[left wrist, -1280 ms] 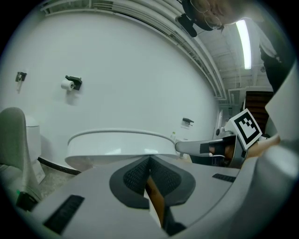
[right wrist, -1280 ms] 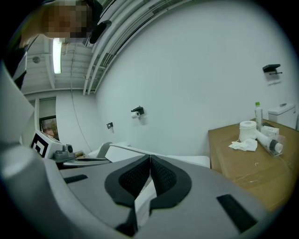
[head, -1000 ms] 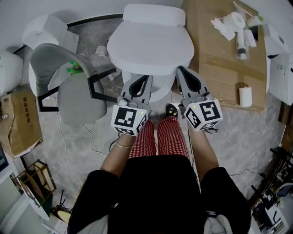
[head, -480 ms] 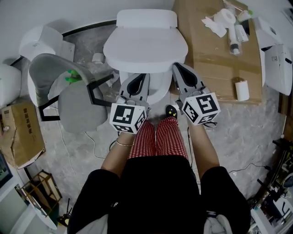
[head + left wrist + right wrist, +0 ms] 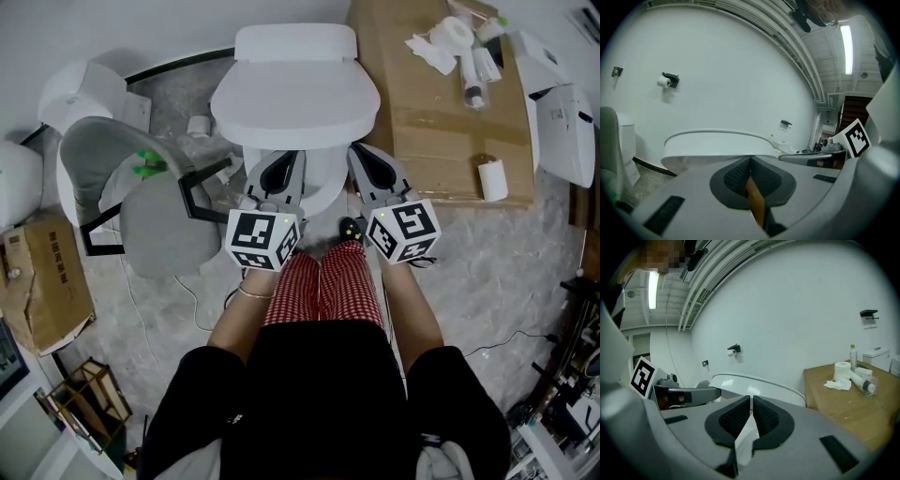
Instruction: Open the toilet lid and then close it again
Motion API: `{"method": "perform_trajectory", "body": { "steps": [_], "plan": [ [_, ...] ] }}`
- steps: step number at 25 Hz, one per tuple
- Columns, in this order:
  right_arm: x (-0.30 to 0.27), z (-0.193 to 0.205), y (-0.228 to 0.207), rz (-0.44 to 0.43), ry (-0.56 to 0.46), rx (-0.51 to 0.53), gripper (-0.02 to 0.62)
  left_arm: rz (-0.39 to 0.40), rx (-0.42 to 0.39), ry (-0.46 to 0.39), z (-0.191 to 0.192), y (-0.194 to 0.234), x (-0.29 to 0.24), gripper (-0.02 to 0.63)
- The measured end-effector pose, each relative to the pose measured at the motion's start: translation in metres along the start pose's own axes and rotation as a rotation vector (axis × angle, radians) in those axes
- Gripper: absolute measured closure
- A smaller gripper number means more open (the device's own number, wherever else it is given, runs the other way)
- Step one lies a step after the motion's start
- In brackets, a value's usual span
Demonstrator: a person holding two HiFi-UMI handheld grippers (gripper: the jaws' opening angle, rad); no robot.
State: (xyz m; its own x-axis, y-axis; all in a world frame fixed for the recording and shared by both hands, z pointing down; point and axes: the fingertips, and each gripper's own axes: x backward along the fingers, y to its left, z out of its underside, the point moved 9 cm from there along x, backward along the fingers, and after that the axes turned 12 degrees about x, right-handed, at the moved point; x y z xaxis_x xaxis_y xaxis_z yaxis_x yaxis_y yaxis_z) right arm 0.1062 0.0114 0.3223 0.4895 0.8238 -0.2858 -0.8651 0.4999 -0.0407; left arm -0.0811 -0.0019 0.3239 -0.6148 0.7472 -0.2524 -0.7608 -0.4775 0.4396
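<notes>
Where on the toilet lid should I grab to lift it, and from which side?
Take the toilet lid by its front lip, coming from the front and below. It lies flat, its rear by the tank, its front overhanging the bowl.

grey chair [image 5: 155, 220] crowding the toilet [image 5: 295, 94] on its left, cardboard surface [image 5: 441, 122] close on right, floor [image 5: 487, 272] front-right open

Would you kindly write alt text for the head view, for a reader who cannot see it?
From above: a person in red checked trousers stands facing a white toilet with its lid closed, holding the left gripper and right gripper near its front edge. A grey chair sits left, cardboard right.
</notes>
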Motion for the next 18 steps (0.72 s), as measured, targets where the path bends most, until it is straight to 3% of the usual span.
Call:
{"method": "perform_trajectory", "body": {
  "steps": [12,18],
  "plan": [
    [-0.006,-0.005,0.012,0.056,-0.007,0.007,0.574,0.032,0.013,0.015,-0.001,0.002,0.000,0.603],
    [-0.006,-0.006,0.012,0.086,-0.016,0.021,0.574,0.058,-0.019,0.023,-0.004,0.003,-0.002,0.603]
  ]
}}
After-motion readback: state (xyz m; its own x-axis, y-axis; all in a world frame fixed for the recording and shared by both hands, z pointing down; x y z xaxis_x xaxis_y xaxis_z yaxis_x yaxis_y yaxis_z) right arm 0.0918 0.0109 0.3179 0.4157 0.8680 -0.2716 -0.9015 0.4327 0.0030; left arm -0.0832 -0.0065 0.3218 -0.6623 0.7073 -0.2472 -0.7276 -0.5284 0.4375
